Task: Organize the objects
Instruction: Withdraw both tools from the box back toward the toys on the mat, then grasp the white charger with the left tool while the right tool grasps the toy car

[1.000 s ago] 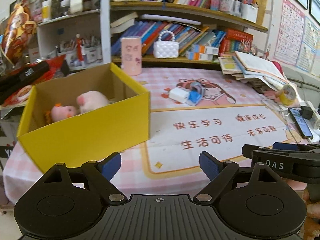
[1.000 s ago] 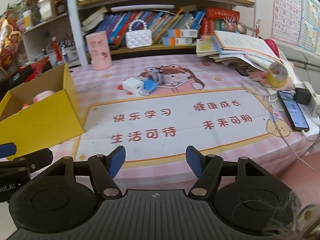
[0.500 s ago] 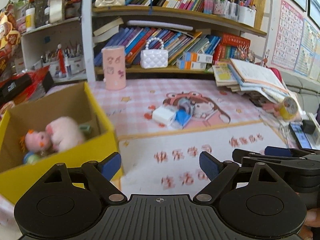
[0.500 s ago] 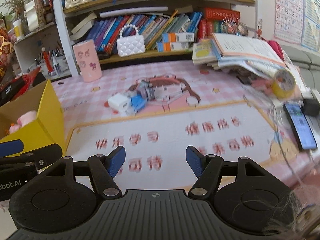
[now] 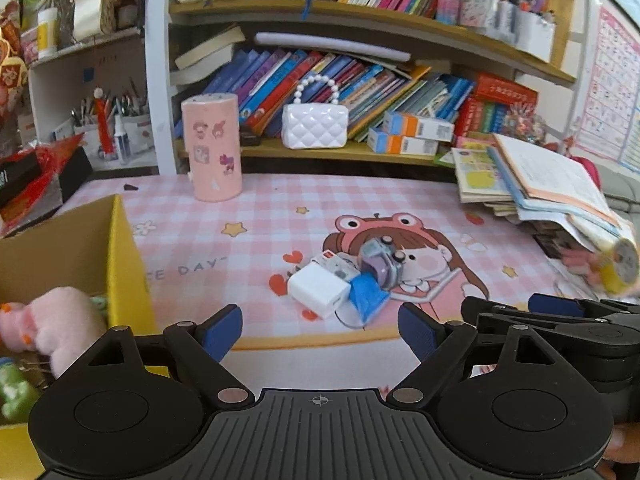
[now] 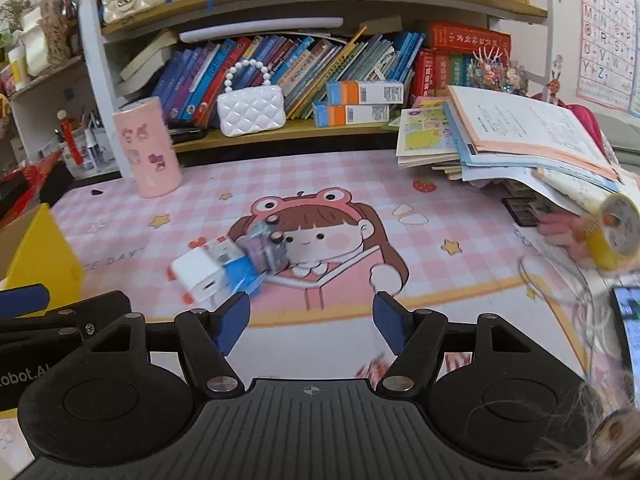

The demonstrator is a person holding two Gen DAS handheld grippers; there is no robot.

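A small pile lies on the pink mat: a white charger block (image 5: 319,289), a blue packet (image 5: 369,294) and a purple toy camera (image 5: 380,264). It also shows in the right wrist view (image 6: 200,276). My left gripper (image 5: 320,330) is open and empty, just short of the pile. My right gripper (image 6: 310,322) is open and empty, right of the pile. A yellow cardboard box (image 5: 124,256) at the left holds a pink plush toy (image 5: 60,328) and a green toy (image 5: 16,392).
A pink cylinder holder (image 5: 211,146) stands at the back of the table. A stack of open books (image 6: 520,140) and a yellow tape roll (image 6: 614,232) lie at the right, with a phone (image 6: 632,328) and a cable. Bookshelves with a white purse (image 5: 314,126) rise behind.
Both grippers have moved forward over the mat toward the pile, which now looks much closer. The yellow box has slid to the left edge of both views. Both stay open.
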